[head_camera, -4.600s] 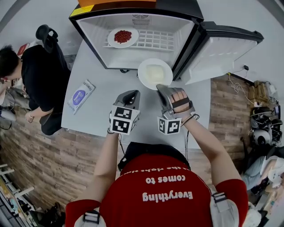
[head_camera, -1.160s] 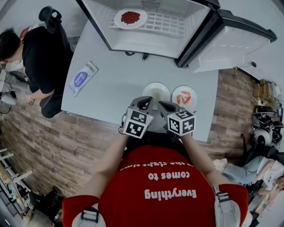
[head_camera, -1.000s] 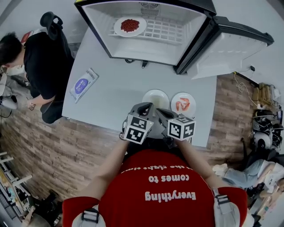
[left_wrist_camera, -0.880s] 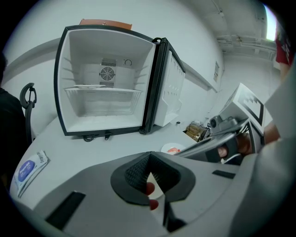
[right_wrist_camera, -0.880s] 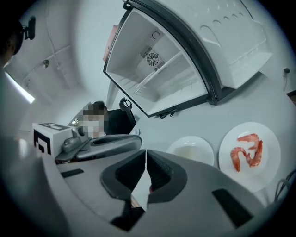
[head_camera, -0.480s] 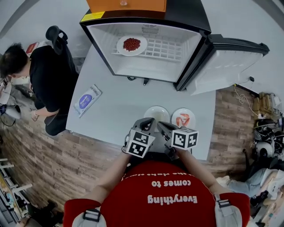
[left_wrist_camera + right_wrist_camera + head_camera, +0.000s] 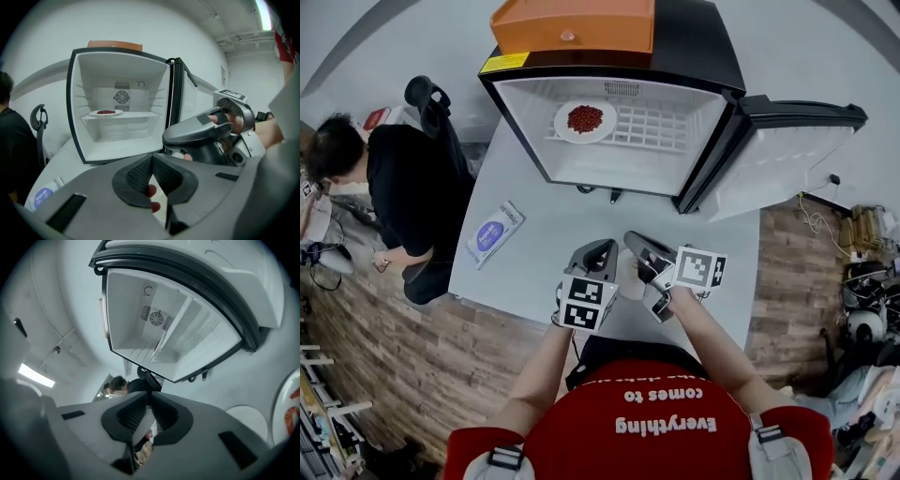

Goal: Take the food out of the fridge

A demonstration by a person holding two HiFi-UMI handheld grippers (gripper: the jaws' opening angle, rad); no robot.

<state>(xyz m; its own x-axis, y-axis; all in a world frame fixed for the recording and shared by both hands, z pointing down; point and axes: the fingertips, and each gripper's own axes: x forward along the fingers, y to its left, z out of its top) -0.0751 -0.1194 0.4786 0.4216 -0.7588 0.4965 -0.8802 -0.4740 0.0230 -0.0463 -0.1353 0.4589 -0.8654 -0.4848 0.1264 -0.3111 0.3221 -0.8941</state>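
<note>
Honestly, the one plate (image 7: 585, 120) of red stuff sits up in the fridge (image 7: 698, 42). The left gripper (image 7: 598, 253) is pressed together and empty. The right gripper (image 7: 639, 248) just cracked a hair, nothing in it. Go in without spreading them and they'll shove the plate back, spilling it.

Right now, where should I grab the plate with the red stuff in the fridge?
Pinch the plate's near rim, coming level into the open fridge. It lies flat on the white shelf close to the left wall, so the front edge is the free one, and the red food sits in the middle, off the rim.
</note>
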